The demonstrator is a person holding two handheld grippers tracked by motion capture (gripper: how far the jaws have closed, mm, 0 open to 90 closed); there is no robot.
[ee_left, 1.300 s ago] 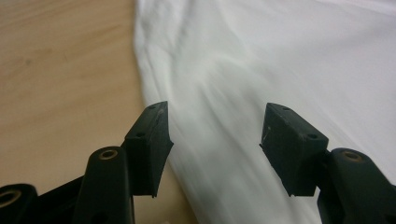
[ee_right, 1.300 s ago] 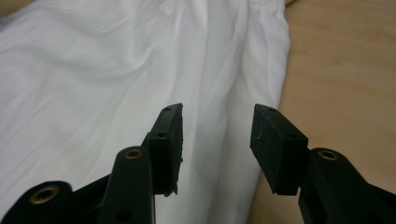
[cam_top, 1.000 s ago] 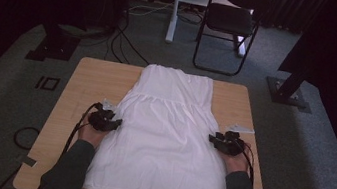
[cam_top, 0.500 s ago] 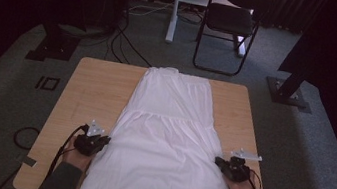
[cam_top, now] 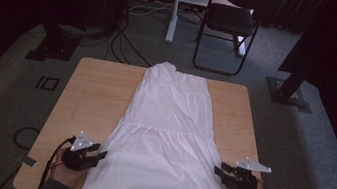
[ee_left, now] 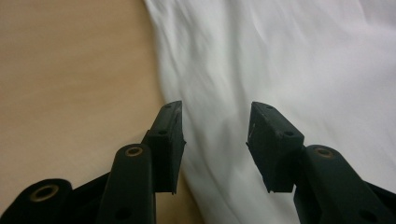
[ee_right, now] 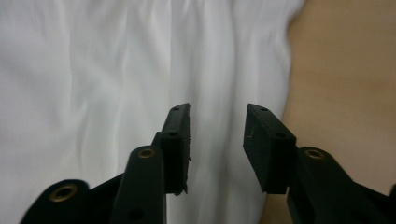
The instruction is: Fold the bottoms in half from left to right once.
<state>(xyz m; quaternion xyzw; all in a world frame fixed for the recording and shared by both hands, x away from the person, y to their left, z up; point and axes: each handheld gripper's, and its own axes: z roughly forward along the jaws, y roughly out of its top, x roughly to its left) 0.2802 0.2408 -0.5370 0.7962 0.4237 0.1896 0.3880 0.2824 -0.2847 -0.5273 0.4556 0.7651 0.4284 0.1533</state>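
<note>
Nearest, the left gripper (cam_top: 96,155) and right gripper (cam_top: 218,171) flank the hem of a white pleated cotton dress (cam_top: 166,139); both sets of jaws have just been opening and stand apart, with cloth beneath them, unpinched. The dress lies flat along the light wooden bench (cam_top: 91,93), long axis running away, bodice farthest. Beyond stands a black folding chair (cam_top: 230,23).

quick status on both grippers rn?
Left gripper: open, just been opening, over the white dress edge, gripping nothing.
Right gripper: open, just been opening, over the dress, gripping nothing.
</note>
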